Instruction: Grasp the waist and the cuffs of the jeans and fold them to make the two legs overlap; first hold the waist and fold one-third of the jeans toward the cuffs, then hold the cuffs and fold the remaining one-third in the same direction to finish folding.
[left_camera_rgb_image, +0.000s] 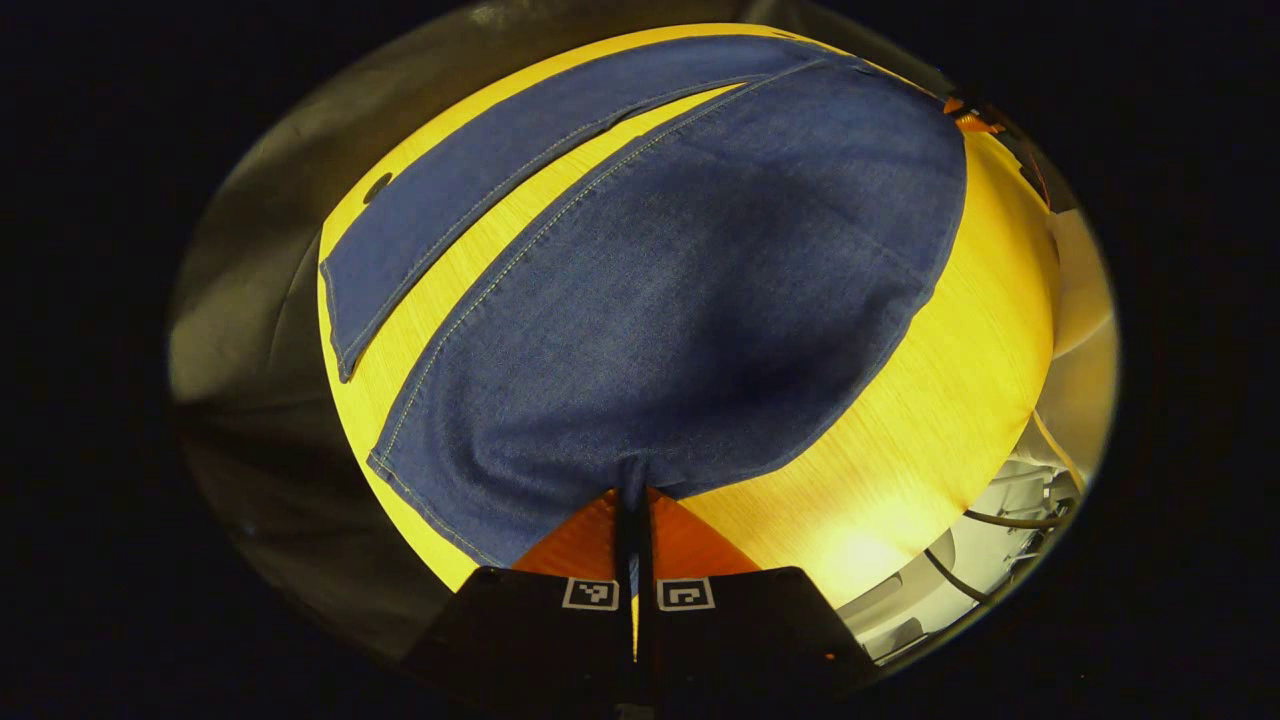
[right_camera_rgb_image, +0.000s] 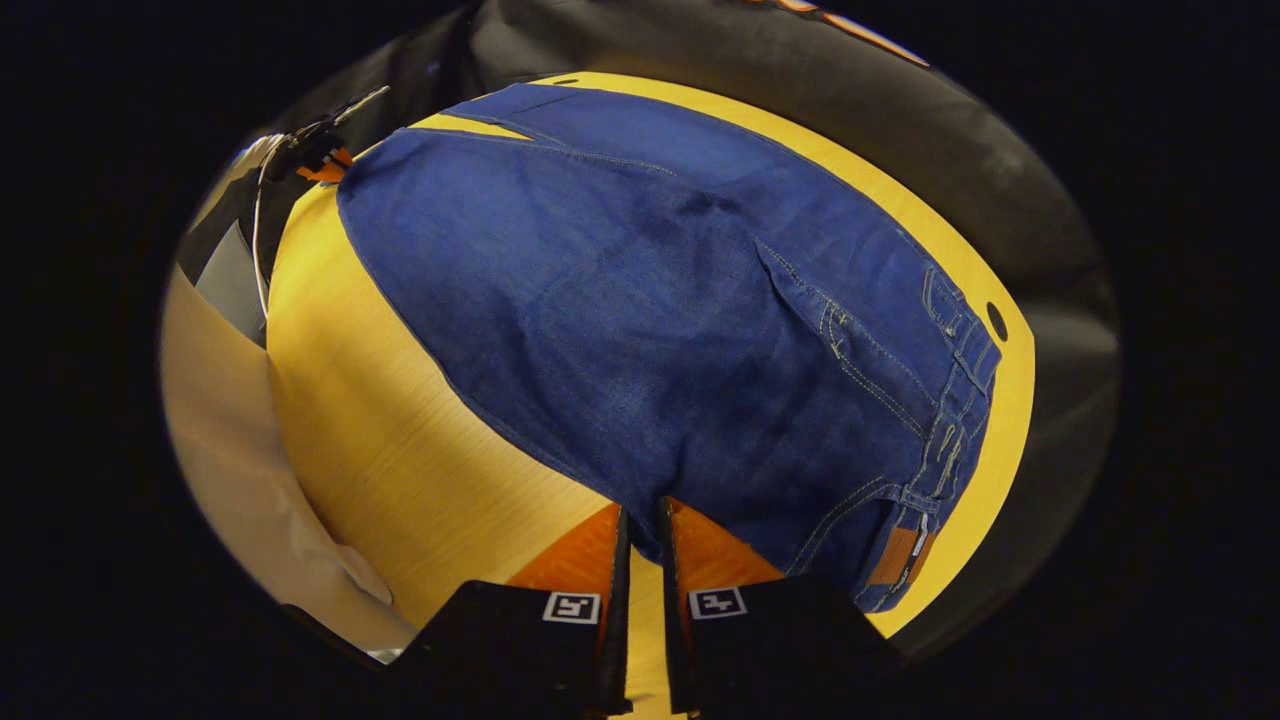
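Observation:
Blue jeans (left_camera_rgb_image: 680, 290) lie spread on a yellow table (left_camera_rgb_image: 930, 400). In the left gripper view the near leg runs across the middle and the far leg (left_camera_rgb_image: 480, 190) lies apart behind it, cuffs to the left. My left gripper (left_camera_rgb_image: 632, 500) is shut on the near edge of the near leg, which puckers at the pinch. In the right gripper view the jeans (right_camera_rgb_image: 640, 300) show their waistband (right_camera_rgb_image: 950, 420) and a brown patch (right_camera_rgb_image: 900, 555) at the right. My right gripper (right_camera_rgb_image: 640, 535) is shut on the near edge of the denim close to the waist.
The table (right_camera_rgb_image: 370, 440) has bare wood along its near side and a small dark hole (right_camera_rgb_image: 996, 320) past the waistband. A person's pale clothing (right_camera_rgb_image: 220, 440) is at the left. The other gripper (right_camera_rgb_image: 310, 150) shows far off at the table's edge.

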